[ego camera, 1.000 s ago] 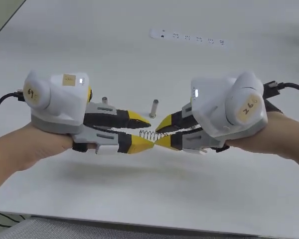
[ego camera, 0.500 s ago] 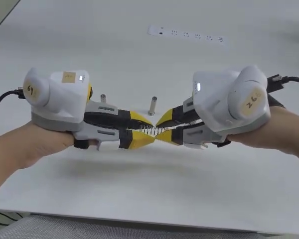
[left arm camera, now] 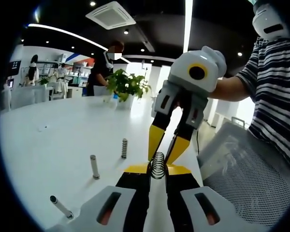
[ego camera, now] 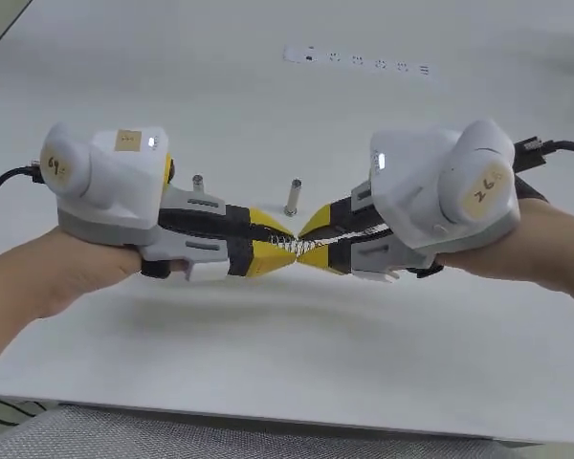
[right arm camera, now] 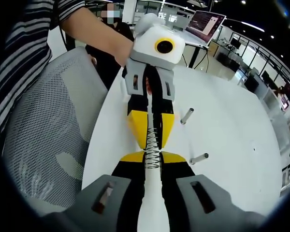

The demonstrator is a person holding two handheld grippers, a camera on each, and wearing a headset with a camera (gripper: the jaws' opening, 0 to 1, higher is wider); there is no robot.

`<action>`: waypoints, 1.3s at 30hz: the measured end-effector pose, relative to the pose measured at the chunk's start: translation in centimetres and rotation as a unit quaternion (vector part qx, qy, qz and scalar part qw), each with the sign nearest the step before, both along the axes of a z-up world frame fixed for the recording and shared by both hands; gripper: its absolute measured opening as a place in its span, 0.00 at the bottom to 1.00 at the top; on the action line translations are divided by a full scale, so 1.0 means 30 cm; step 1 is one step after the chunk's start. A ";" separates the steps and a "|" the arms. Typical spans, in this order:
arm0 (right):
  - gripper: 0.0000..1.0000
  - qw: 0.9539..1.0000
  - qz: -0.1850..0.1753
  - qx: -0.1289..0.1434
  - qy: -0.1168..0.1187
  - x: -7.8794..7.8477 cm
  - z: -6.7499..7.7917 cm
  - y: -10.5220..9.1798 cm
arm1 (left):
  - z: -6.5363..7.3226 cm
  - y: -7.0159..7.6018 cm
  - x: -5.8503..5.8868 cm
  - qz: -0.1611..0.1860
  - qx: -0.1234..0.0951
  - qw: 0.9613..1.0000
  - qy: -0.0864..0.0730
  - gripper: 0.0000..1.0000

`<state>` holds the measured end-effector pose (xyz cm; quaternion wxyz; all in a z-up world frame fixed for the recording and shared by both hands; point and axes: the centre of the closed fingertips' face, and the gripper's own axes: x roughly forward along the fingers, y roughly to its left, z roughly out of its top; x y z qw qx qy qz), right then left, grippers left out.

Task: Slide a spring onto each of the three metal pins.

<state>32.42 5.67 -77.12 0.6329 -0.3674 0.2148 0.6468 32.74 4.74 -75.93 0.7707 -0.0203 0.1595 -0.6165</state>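
The left gripper (ego camera: 279, 243) has its yellow-tipped black jaws closed together on one end of a thin silvery wire coil spring (ego camera: 291, 247). The right gripper (ego camera: 308, 243), also with yellow-tipped black jaws, pinches the other end. The two grippers meet tip to tip, and the spring lies level between them, held above the white tabletop (ego camera: 297, 344).

In the left gripper view, the spring (left arm camera: 157, 166) shows end-on as a round coil clamped between that gripper's (left arm camera: 157, 169) two yellow tips. The right gripper (left arm camera: 166, 151) comes in from above with its tips against the coil.

In the right gripper view, the spring (right arm camera: 152, 145) runs as a straight line from that gripper's (right arm camera: 153, 157) own tips up into the narrow slit between the left gripper's (right arm camera: 151, 140) jaws.

A person's hand grips each white gripper body, the left hand (ego camera: 53, 277) and the right hand (ego camera: 540, 249), and a black cable trails from the back of each.

Beyond the jaw tips, two short silvery metal pins stand upright on the tabletop. One pin (ego camera: 293, 197) is just behind the spring and the other pin (ego camera: 198, 182) is further left.

The left gripper view shows three pins in a row. The nearest the jaws (left arm camera: 124, 148) looks ribbed along its length, the middle pin (left arm camera: 94, 166) is smooth, and the third (left arm camera: 61, 207) sits near the picture's lower edge.

A long white power strip (ego camera: 357, 63) lies at the far side of the table. A grey mesh chair back (right arm camera: 48, 125) stands at the near table edge.
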 end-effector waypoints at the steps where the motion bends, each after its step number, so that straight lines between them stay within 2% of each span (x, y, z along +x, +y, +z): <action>1: 0.13 1.000 0.001 0.000 0.000 -0.002 -0.001 0.000 | 0.000 0.000 -0.002 0.000 0.000 1.000 0.001 0.09; 14: 0.13 1.000 -0.003 0.005 0.006 -0.024 -0.006 -0.010 | -0.005 -0.007 -0.020 -0.017 0.000 1.000 0.005 0.08; 25: 0.15 1.000 -0.007 -0.007 0.005 -0.032 -0.027 -0.046 | -0.009 -0.025 -0.030 -0.026 0.001 1.000 0.007 0.08; 39: 0.12 1.000 0.003 -0.012 -0.013 -0.026 -0.031 -0.061 | -0.017 -0.020 -0.031 -0.027 0.006 1.000 0.011 0.08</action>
